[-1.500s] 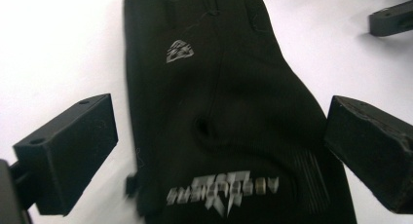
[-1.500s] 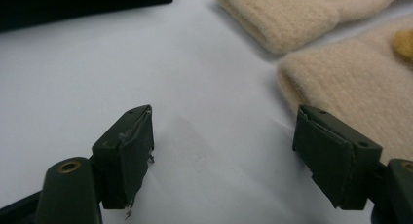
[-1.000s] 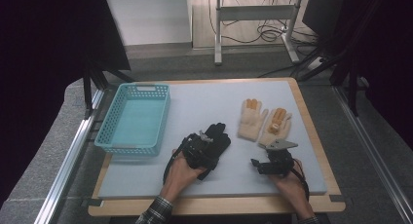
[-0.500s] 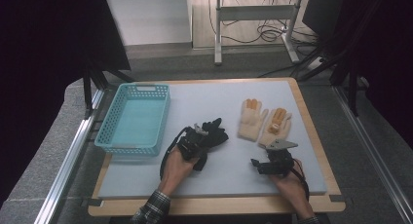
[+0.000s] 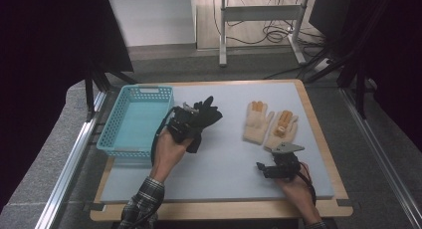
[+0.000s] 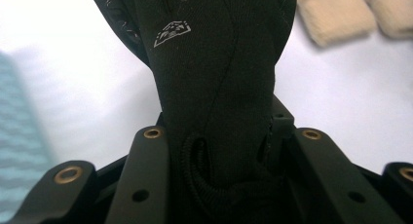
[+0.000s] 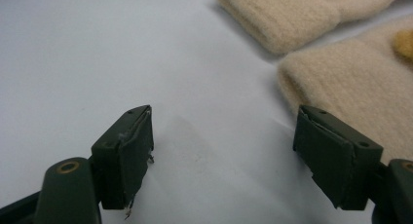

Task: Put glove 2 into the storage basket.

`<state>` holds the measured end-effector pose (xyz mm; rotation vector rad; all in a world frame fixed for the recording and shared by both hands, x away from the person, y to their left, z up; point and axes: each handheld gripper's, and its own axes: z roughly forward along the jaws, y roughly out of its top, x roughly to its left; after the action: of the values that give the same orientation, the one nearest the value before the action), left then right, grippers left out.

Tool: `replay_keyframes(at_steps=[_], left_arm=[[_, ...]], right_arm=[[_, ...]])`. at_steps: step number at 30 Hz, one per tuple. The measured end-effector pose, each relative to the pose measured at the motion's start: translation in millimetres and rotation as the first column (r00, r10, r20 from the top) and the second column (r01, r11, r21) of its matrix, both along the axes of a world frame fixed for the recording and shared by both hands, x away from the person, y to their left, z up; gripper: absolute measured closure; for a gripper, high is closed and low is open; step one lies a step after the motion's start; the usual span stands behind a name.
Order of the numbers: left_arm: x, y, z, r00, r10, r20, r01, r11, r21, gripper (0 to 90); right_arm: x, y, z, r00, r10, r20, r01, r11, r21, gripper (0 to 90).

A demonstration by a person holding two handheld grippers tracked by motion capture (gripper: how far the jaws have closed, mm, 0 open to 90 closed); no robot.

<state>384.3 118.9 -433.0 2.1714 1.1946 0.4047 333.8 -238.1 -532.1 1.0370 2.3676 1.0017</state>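
Observation:
A black glove (image 5: pixel 207 112) hangs above the mat, its cuff pinched in my left gripper (image 5: pixel 185 125), which has just closed its jaws on it. The left gripper view has the glove (image 6: pixel 219 63) rising between the jaws of that gripper (image 6: pixel 232 133), a small white logo on the fabric. My right gripper (image 5: pixel 263 168) rests low on the mat, open with nothing between its fingers (image 7: pixel 226 124). Two beige knit gloves (image 5: pixel 257 122) (image 5: pixel 282 129) lie flat just beyond it; their cuffs (image 7: pixel 282 14) (image 7: pixel 350 87) are close ahead at the right.
A turquoise plastic basket (image 5: pixel 106 139) stands at the mat's left, right beside my left hand. The pale blue mat (image 5: pixel 229 164) covers a wood-edged board. Metal rails run along both sides, and table legs with cables stand behind.
My left gripper closed on the black glove, lifted it off the mat and carried it a little left toward the basket. The right gripper has not moved.

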Motion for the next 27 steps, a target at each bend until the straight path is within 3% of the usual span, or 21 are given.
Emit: replay_keyframes(at_steps=[6,12,13,14,19,20,21,22,24,25,27], left_arm=[[10.6,37.2,19.0,0.9946,0.103,0.011,-0.104,0.9944,0.022,64.7],[20.2,77.7,24.4,0.9768,0.214,0.009,-0.214,0.9760,0.039,64.5],[23.0,91.2,23.6,0.9684,0.249,0.001,-0.249,0.9671,0.052,64.3],[23.0,91.2,23.6,0.9684,0.249,0.001,-0.249,0.9671,0.052,64.2],[30.4,126.9,16.2,0.9404,0.339,-0.022,-0.337,0.9382,0.080,63.6],[33.8,141.0,10.7,0.9270,0.374,-0.031,-0.369,0.9242,0.098,63.5],[35.8,148.1,7.3,0.9221,0.385,-0.039,-0.379,0.9192,0.105,63.4],[35.8,148.1,7.3,0.9221,0.385,-0.039,-0.379,0.9192,0.105,63.2],[40.2,159.7,-1.1,0.9088,0.413,-0.063,-0.404,0.9076,0.115,63.0],[45.3,168.5,-10.5,0.8978,0.434,-0.078,-0.421,0.8963,0.141,62.7],[47.8,172.0,-15.3,0.8940,0.440,-0.087,-0.425,0.8931,0.147,62.6]], right_arm=[[0.0,0.0,0.0,1.0000,0.000,0.000,0.000,1.000,0.000,22.2],[0.1,-0.1,0.0,1.0000,0.001,0.000,-0.001,1.000,0.000,22.2],[0.1,-0.1,0.0,1.0000,0.001,0.000,-0.001,1.000,0.000,22.2],[0.1,-0.1,0.0,1.0000,0.001,0.000,-0.001,1.000,0.000,22.2],[0.1,-0.1,0.0,1.0000,0.001,-0.001,-0.001,1.000,0.001,22.1],[0.1,-0.1,0.0,1.0000,0.001,-0.001,-0.001,1.000,0.001,22.2],[0.1,-0.1,0.0,1.0000,0.001,-0.001,-0.001,1.000,0.001,22.2],[0.1,-0.1,0.0,1.0000,0.001,-0.001,-0.001,1.000,0.001,22.2],[0.1,-0.2,0.1,1.0000,0.001,-0.002,-0.001,1.000,-0.001,22.1],[0.2,-0.1,0.1,1.0000,0.001,-0.001,-0.001,1.000,0.000,22.1],[0.2,-0.1,0.1,1.0000,0.001,-0.001,-0.001,1.000,0.000,22.1]])
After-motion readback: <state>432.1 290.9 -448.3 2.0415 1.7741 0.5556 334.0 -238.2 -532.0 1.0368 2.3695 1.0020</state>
